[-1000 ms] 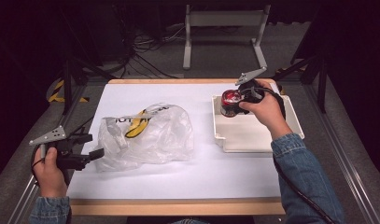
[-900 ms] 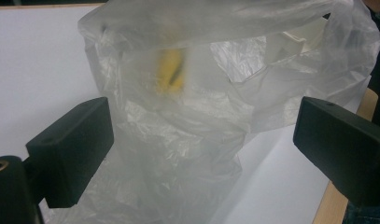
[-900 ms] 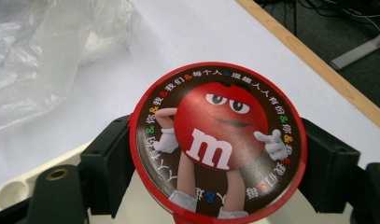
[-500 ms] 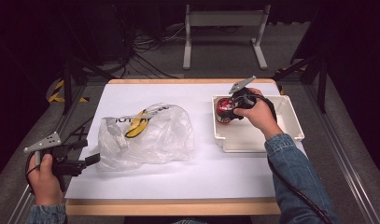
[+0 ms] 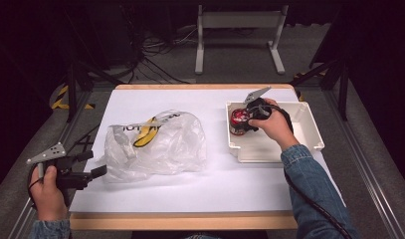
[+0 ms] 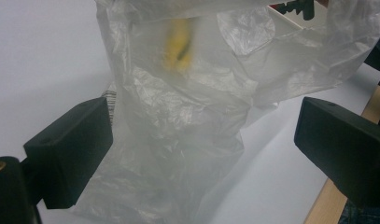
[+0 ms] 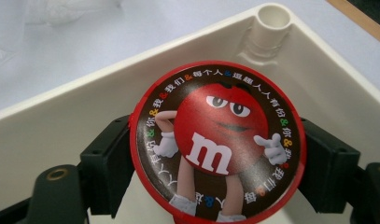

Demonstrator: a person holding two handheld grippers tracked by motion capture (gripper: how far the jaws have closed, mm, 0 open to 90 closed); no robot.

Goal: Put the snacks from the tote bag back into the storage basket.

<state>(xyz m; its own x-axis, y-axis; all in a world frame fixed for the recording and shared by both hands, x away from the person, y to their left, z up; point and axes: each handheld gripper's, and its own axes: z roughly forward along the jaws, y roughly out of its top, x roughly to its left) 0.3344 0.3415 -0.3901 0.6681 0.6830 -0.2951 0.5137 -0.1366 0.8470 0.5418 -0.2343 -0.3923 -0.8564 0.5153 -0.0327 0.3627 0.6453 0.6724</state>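
On the lid of the red candy tub [image 7: 218, 142] I read a white "m" across a red cartoon candy figure with white gloves and shoes, ringed by small Chinese characters and coloured "&" signs on a dark brown band. In the right gripper view it sits low in the centre of the frame, squarely between my right gripper's [image 7: 218, 163] two black jaws, one pressed on each side of it; I have it clamped. Behind it runs the inner wall of the white tray [image 7: 85, 116], with a round corner post at the upper right of the frame. In the high view the tub is at the near-left inside corner of the tray, right of centre in the frame; I cannot tell if it rests on the tray's floor.

My left gripper [image 5: 88, 164] is at the lower left of the high view, its jaws standing apart. In the left gripper view a crumpled clear plastic bag [image 6: 192, 121] reaches down between them, touching neither pad; a blurred yellow shape with a dark mark shows through it at the top centre. The bag's dark printing is unreadable.
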